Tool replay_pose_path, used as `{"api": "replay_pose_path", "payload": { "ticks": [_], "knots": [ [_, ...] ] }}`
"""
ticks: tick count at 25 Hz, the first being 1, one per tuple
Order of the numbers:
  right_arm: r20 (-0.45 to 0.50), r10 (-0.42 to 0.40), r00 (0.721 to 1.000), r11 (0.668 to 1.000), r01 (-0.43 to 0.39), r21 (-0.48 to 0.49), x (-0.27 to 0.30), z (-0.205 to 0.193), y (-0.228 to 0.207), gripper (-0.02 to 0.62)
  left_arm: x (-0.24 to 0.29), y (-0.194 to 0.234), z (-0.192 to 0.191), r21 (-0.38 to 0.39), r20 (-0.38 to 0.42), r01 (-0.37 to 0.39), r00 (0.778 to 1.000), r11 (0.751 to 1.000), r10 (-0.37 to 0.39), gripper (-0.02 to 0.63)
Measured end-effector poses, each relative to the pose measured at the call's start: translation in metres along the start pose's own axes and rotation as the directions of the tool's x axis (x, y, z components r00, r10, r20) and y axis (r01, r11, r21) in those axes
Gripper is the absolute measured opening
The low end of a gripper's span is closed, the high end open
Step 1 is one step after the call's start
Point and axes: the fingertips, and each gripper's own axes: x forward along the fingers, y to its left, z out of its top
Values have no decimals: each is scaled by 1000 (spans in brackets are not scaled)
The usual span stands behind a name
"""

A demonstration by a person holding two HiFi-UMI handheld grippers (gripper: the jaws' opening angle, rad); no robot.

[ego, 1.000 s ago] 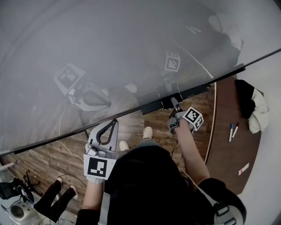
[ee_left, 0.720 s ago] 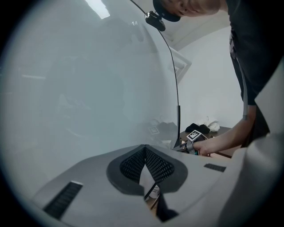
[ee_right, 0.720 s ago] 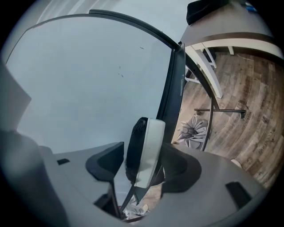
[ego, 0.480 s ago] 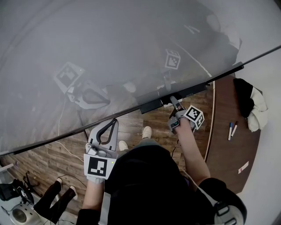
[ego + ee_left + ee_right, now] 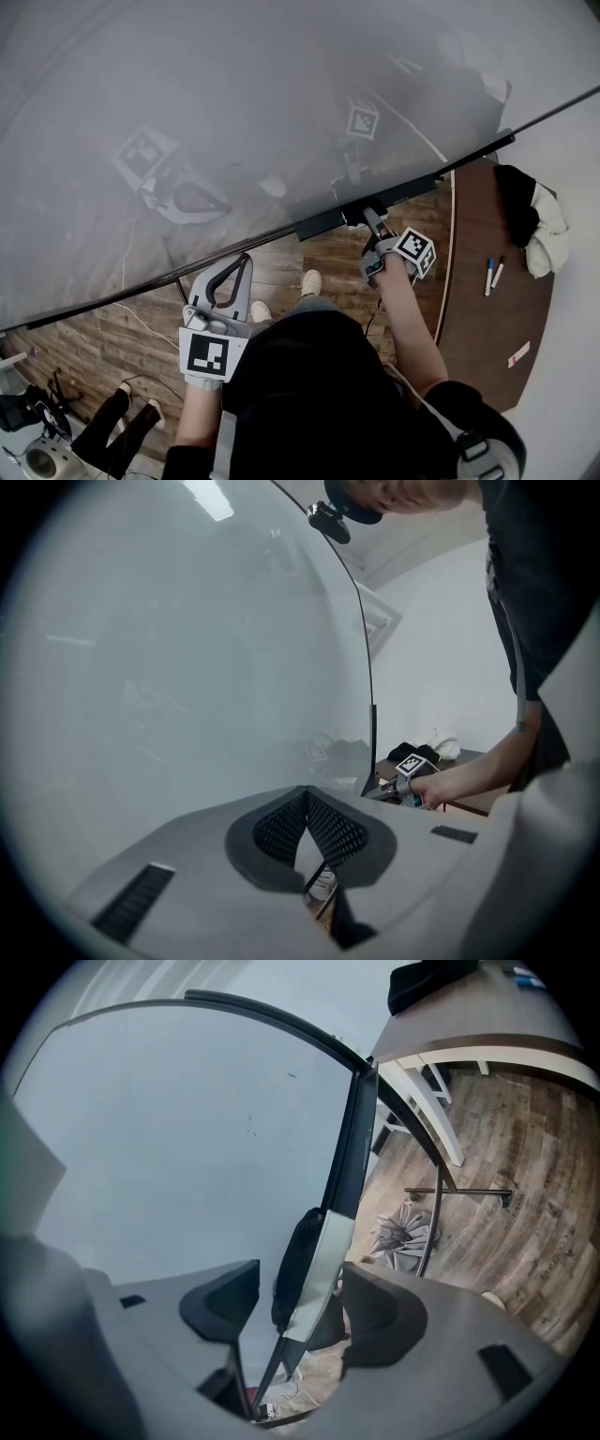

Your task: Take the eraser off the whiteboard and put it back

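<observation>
Right gripper view shows the right gripper (image 5: 302,1283) loose, its jaws wide apart. The eraser (image 5: 309,1255) stands between them, stuck on the whiteboard (image 5: 187,1129) beside its dark edge. The left pad is clear of the eraser. The left gripper (image 5: 306,803) is clenched on nothing, close to the board and well to the left. At the far right, two pens (image 5: 492,275) lie on a table (image 5: 487,328).

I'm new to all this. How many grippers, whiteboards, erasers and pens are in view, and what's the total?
Grippers: 2 (left gripper, right gripper)
Whiteboard: 1
Eraser: 1
Pens: 2
Total: 6
</observation>
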Motion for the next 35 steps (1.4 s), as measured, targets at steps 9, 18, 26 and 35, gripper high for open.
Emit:
{"api": "replay_pose_path", "payload": {
  "ticks": [9,18,26,35],
  "knots": [
    [15,2,1000,1000,-2,-16,-4,1,-2,111,-3,-5,1,12,5,1,1000,1000,-1,6],
    [21,27,999,999,-26,-31,1,5,1,109,-5,-9,0,16,3,-4,1000,1000,4,6],
    [14,48,999,999,-48,-22,-1,3,4,153,-5,-11,0,12,8,-4,1000,1000,4,6],
    [14,6,1000,1000,-6,-10,-7,3,-9,170,-6,-13,-1,12,2,1,1000,1000,-1,6]
  ]
}}
